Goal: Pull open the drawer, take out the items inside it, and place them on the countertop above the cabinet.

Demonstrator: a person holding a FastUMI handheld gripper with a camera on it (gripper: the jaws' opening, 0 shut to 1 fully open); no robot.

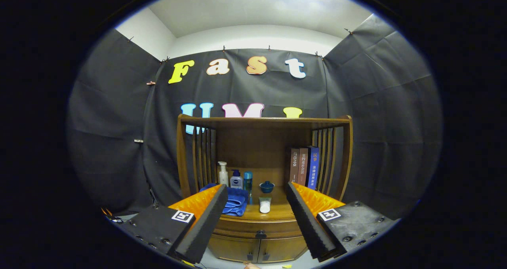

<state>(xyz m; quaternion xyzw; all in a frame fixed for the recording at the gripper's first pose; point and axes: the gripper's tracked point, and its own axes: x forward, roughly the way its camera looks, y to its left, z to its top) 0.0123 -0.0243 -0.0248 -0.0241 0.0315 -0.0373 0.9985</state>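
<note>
Straight ahead of the wide-open gripper (257, 217) and slightly below its fingertips sits the closed drawer (259, 226), its knob (260, 234) centred between them.

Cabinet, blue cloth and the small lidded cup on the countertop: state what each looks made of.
Cabinet: wood by the look, brown with a light sheen and slatted sides.
Blue cloth: soft fabric, probably a towel, lying in thick folds on the countertop.
Lidded cup: likely glazed ceramic, smooth dark blue; too small to be sure.
The gripper is open, short of the closed drawer.
</note>
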